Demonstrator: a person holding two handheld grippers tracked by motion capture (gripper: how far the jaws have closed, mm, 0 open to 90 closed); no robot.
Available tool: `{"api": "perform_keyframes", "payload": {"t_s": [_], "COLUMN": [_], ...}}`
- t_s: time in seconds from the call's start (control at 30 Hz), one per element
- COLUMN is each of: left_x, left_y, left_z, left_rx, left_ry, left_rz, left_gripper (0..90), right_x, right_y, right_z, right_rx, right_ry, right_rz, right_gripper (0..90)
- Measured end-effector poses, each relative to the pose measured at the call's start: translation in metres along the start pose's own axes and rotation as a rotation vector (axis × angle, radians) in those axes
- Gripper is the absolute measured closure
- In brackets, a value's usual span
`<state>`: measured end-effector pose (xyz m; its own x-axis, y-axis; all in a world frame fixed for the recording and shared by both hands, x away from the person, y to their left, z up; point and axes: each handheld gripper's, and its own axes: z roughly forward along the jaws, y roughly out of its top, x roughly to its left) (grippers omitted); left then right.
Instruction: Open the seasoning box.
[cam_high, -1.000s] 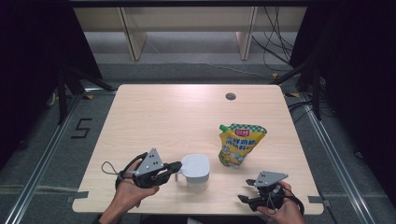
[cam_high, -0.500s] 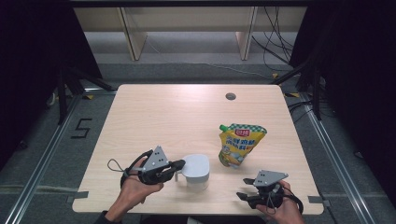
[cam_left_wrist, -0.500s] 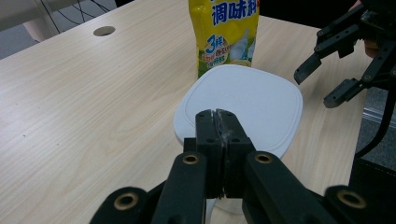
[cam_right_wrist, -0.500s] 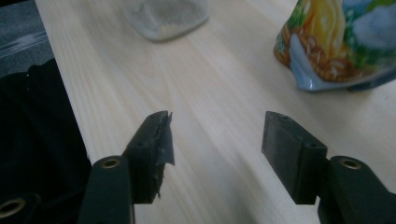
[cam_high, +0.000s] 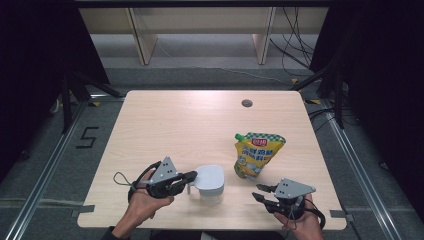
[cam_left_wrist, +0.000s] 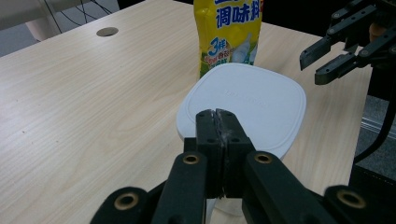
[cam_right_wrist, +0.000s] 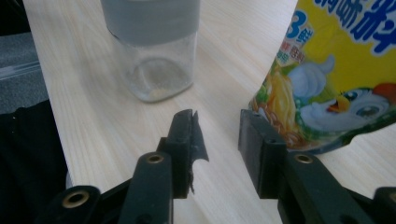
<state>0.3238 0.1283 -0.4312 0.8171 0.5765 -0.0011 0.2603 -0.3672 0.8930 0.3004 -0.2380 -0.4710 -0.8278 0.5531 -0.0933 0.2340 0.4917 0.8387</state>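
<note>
Fingers first: in the high view your left gripper (cam_high: 192, 176) has its jaws pressed together, tips right at the near-left edge of the white square lid (cam_high: 210, 176) on the clear glass jar (cam_high: 211, 194); whether they pinch a tab there you cannot tell from above. Your right gripper (cam_high: 261, 192) sits near the table's front edge, apart from the jar, with a narrow gap between its jaws, which have just been closing with nothing between them. The yellow stand-up seasoning pouch with a green spout (cam_high: 256, 154) stands just behind and to the right of the jar on the light wooden table (cam_high: 190, 120)

Your left gripper view shows its fingers (cam_left_wrist: 217, 135) shut flat against each other, tips over the near edge of the lid (cam_left_wrist: 252, 102). The pouch (cam_left_wrist: 229, 32) rises right behind the jar, and the other gripper (cam_left_wrist: 334, 58) hangs at upper right, jaws parted

Your right gripper view shows its fingers (cam_right_wrist: 184, 135) standing slightly apart over bare wood, gripping nothing. The jar (cam_right_wrist: 156, 60) is ahead to the left, its lower part clear glass, and the pouch (cam_right_wrist: 336, 79) is just beside the right jaw
</note>
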Motion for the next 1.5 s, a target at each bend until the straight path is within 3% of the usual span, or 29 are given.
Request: {"api": "perform_keyframes", "payload": {"t_s": [0.07, 0.17, 0.33, 0.4, 0.43, 0.53, 0.57, 0.7, 0.87, 0.9, 1.07, 1.27, 1.5], "left_x": [0.0, 0.0, 0.0, 0.0, 0.0, -0.001, 0.0, -0.001, -0.001, -0.001, 0.0, 0.0, -0.001], "left_y": [0.0, -0.001, -0.001, -0.001, -0.001, -0.002, -0.002, -0.003, -0.004, -0.005, -0.006, -0.006, -0.006], "left_z": [0.0, 0.0, 0.0, 0.0, 0.0, -0.001, -0.002, -0.002, -0.002, -0.002, -0.003, -0.004, -0.004], "left_rx": [0.001, 0.0, -0.004, -0.004, -0.005, -0.003, -0.003, -0.006, -0.006, -0.012, -0.012, -0.013, -0.018], "left_ry": [0.0, -0.001, -0.005, -0.001, 0.001, 0.01, 0.008, 0.016, 0.016, 0.018, 0.017, 0.015, 0.008], "left_rz": [0.001, 0.004, -0.006, -0.001, 0.0, 0.001, 0.02, -0.002, 0.0, -0.008, -0.011, -0.011, -0.01], "left_gripper": [88.0, 88.2, 88.7, 88.8, 88.9, 88.9, 88.9, 89.0, 88.9, 88.9, 88.9, 88.9, 88.5], "right_x": [0.0, 0.003, 0.008, 0.01, 0.009, 0.01, 0.01, 0.011, 0.012, 0.012, 0.018, 0.024, 0.027], "right_y": [0.001, 0.006, 0.014, 0.015, 0.018, 0.022, 0.024, 0.028, 0.034, 0.035, 0.042, 0.051, 0.059], "right_z": [0.001, 0.005, 0.011, 0.011, 0.015, 0.017, 0.018, 0.025, 0.029, 0.031, 0.037, 0.043, 0.047], "right_rx": [-0.006, -0.03, -0.053, -0.05, -0.07, -0.081, -0.085, -0.117, -0.108, -0.111, -0.116, -0.157, -0.158], "right_ry": [0.003, 0.023, 0.039, 0.035, 0.047, 0.049, 0.047, 0.046, 0.061, 0.063, 0.089, 0.078, 0.093], "right_rz": [-0.002, -0.019, -0.045, -0.021, -0.046, -0.048, -0.046, -0.04, -0.035, -0.061, -0.075, -0.087, -0.111], "right_gripper": [69.3, 78.4, 83.0, 83.8, 85.6, 86.5, 86.7, 87.7, 87.9, 87.9, 88.0, 89.6, 90.0]}}
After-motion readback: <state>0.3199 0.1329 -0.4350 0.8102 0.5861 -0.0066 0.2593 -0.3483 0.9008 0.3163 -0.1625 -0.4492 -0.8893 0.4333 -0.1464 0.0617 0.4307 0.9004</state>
